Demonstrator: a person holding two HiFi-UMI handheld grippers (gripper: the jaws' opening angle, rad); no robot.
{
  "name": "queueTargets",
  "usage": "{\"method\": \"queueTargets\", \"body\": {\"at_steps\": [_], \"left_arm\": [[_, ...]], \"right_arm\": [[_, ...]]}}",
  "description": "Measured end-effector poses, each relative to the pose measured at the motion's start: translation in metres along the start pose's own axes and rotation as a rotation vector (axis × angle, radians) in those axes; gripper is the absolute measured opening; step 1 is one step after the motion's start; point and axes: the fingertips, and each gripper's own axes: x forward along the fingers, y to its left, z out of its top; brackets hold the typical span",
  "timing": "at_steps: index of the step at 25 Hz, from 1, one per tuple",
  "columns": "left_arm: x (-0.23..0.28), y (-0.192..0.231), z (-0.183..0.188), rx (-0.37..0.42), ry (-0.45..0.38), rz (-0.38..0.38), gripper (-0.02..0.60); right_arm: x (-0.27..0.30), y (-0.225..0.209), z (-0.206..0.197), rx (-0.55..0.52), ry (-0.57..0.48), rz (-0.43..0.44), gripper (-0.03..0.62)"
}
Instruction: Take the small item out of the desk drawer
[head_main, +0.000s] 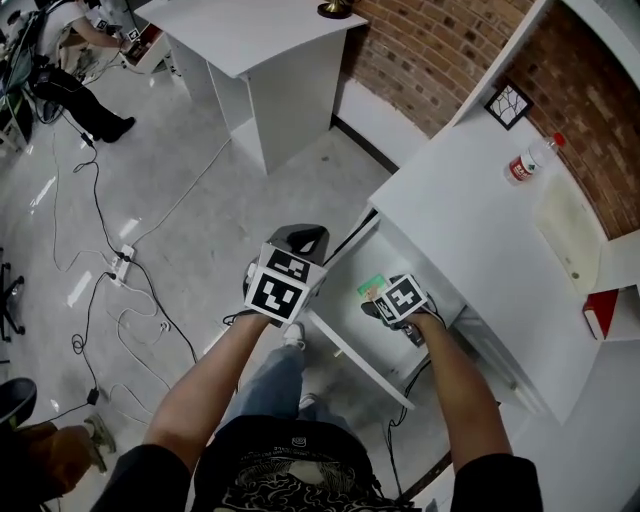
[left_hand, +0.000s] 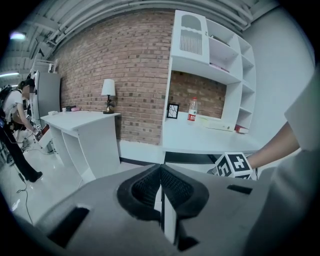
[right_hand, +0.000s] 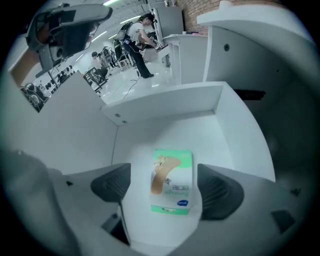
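Observation:
The desk drawer (head_main: 352, 352) stands pulled out under the white desk (head_main: 470, 215). On its floor lies a small green-and-white box (head_main: 371, 286) with a plaster pictured on it. In the right gripper view the box (right_hand: 171, 181) lies flat between the two dark pads, with a gap on each side. My right gripper (right_hand: 165, 187) is open and reaches down into the drawer (right_hand: 165, 102); the head view shows the right gripper (head_main: 385, 303) just beside the box. My left gripper (head_main: 305, 237) hangs left of the drawer, over the floor. The left gripper (left_hand: 161, 187) is shut with nothing in it.
On the desk top stand a water bottle (head_main: 527, 160), a small picture frame (head_main: 508, 104) and a red book (head_main: 600, 312). A second white desk (head_main: 255, 40) stands farther off. Cables (head_main: 110, 280) trail over the floor at left, and a person (head_main: 80, 100) stands at the far left.

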Motion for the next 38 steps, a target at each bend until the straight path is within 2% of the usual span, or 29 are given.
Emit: {"method": "queueTargets", "body": {"at_steps": [18, 25, 31, 38], "left_arm": [[0.012, 0.019, -0.029, -0.039, 0.053, 0.001, 0.003], [0.014, 0.025, -0.036, -0.055, 0.061, 0.001, 0.003], [0.015, 0.028, -0.037, -0.061, 0.069, 0.002, 0.003], [0.009, 0.032, -0.035, -0.066, 0.071, 0.004, 0.003]], "right_arm": [[0.041, -0.011, -0.019, 0.024, 0.11, -0.049, 0.427], [0.043, -0.015, -0.018, 0.024, 0.131, -0.092, 0.393], [0.042, -0.015, -0.019, 0.047, 0.14, -0.092, 0.353], [0.036, -0.009, -0.018, 0.082, 0.133, -0.081, 0.347]]}}
